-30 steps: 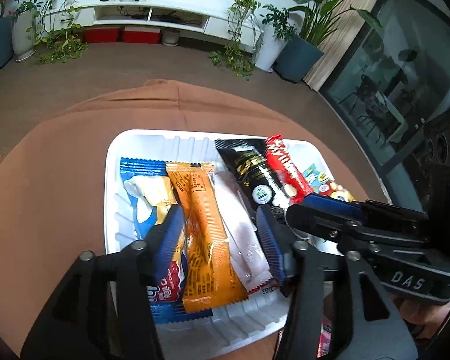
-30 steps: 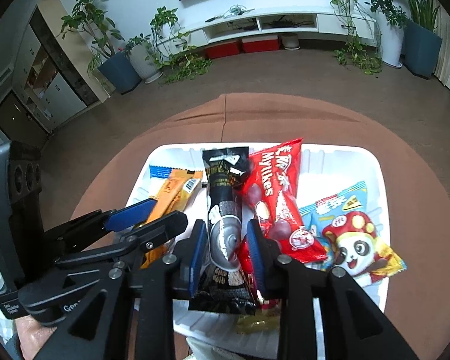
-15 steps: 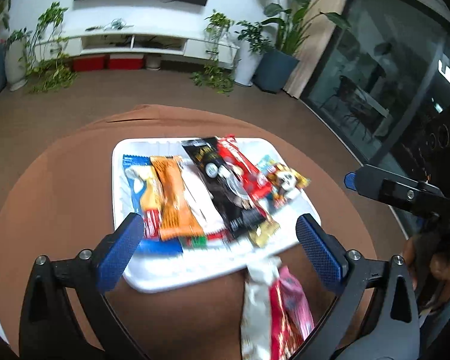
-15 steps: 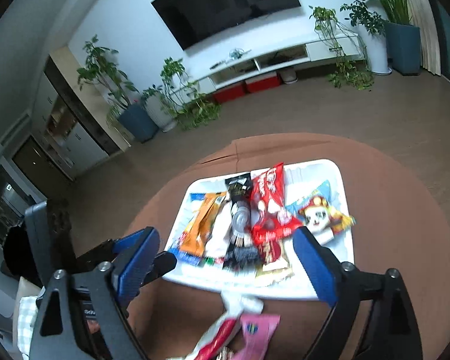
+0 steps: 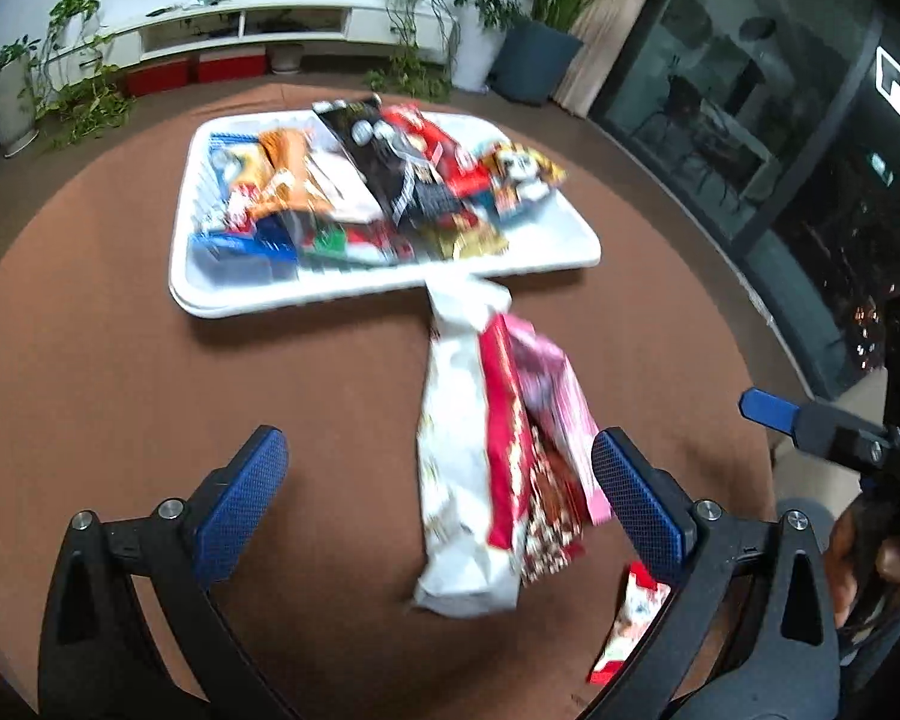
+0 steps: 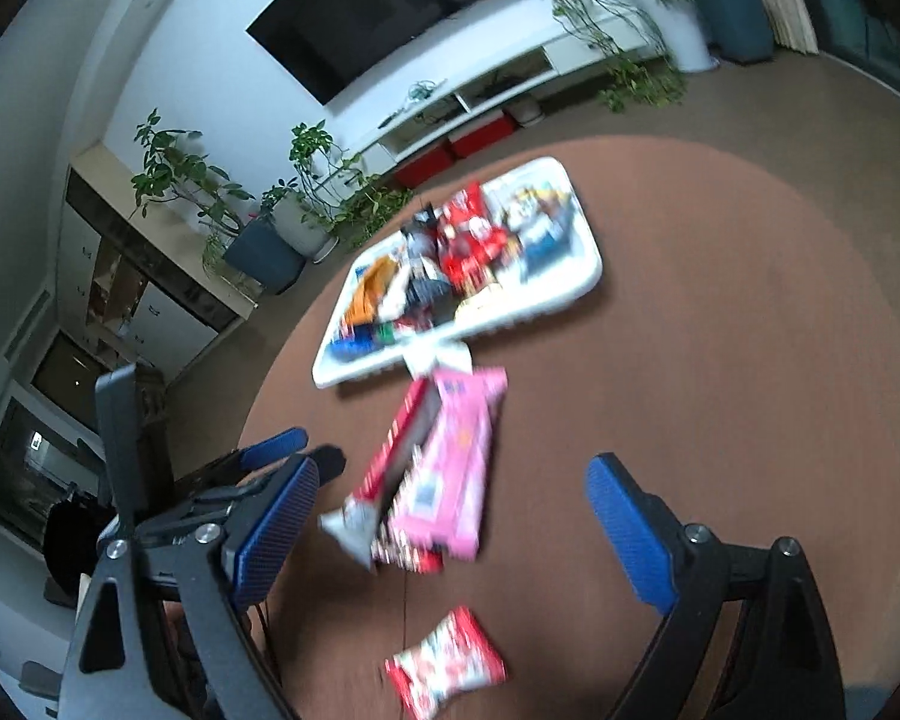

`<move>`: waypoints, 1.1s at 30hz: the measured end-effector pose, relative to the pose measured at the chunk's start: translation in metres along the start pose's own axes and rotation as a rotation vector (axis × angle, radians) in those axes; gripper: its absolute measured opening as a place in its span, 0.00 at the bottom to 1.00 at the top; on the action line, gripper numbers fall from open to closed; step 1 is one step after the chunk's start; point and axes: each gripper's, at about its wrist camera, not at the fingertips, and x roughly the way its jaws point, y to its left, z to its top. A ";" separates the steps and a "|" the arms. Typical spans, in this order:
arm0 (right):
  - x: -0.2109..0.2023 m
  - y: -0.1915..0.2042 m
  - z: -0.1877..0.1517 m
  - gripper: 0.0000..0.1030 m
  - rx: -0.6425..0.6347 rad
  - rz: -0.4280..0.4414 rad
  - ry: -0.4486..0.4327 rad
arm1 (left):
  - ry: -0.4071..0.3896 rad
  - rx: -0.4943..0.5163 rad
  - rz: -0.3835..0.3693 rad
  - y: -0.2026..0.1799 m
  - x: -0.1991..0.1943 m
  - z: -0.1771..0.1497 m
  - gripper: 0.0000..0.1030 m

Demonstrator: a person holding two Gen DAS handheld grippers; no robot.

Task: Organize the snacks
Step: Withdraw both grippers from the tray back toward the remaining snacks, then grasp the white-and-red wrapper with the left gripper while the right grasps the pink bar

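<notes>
A white tray (image 5: 384,291) on the round brown table holds several snack packets side by side, among them an orange one (image 5: 282,174) and a black one (image 5: 384,168). In front of the tray, a white packet (image 5: 456,450), a red packet (image 5: 504,450) and a pink packet (image 5: 555,396) lie loose in a bunch. My left gripper (image 5: 438,507) is open above their near ends and grips nothing. My right gripper (image 6: 450,534) is open too, over the pink packet (image 6: 450,468) and the tray (image 6: 570,294) beyond. A small red-and-white packet (image 6: 450,660) lies nearest me.
The brown table (image 5: 120,360) shows bare cloth left of the loose packets and right of them (image 6: 750,360). The left gripper's blue tip (image 6: 270,444) shows beside my right one. A hand (image 5: 870,552) holds the right gripper. Potted plants and a low TV shelf stand beyond.
Both grippers opened, letting go of the orange and black packets in the tray, and drew back toward the table's near side. The loose packets came into view.
</notes>
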 end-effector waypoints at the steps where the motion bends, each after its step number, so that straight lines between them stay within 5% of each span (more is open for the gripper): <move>1: -0.001 -0.001 -0.005 0.90 0.000 -0.002 0.003 | 0.015 0.016 0.003 -0.005 0.002 -0.003 1.00; 11: -0.013 -0.011 -0.030 0.90 0.005 -0.004 -0.002 | 0.070 0.081 0.080 -0.020 0.021 0.012 0.98; 15: -0.015 -0.012 -0.031 0.90 0.004 -0.003 -0.004 | 0.108 0.096 0.119 -0.013 0.032 0.022 0.83; 22: -0.008 -0.014 -0.033 0.90 0.000 -0.006 0.011 | 0.152 0.134 0.138 -0.015 0.048 0.027 0.77; 29: -0.007 -0.014 -0.035 0.88 -0.009 -0.020 0.017 | 0.189 0.154 0.130 -0.016 0.063 0.031 0.43; 33: -0.005 -0.014 -0.035 0.86 -0.010 -0.025 0.023 | 0.182 0.158 0.125 -0.015 0.064 0.030 0.36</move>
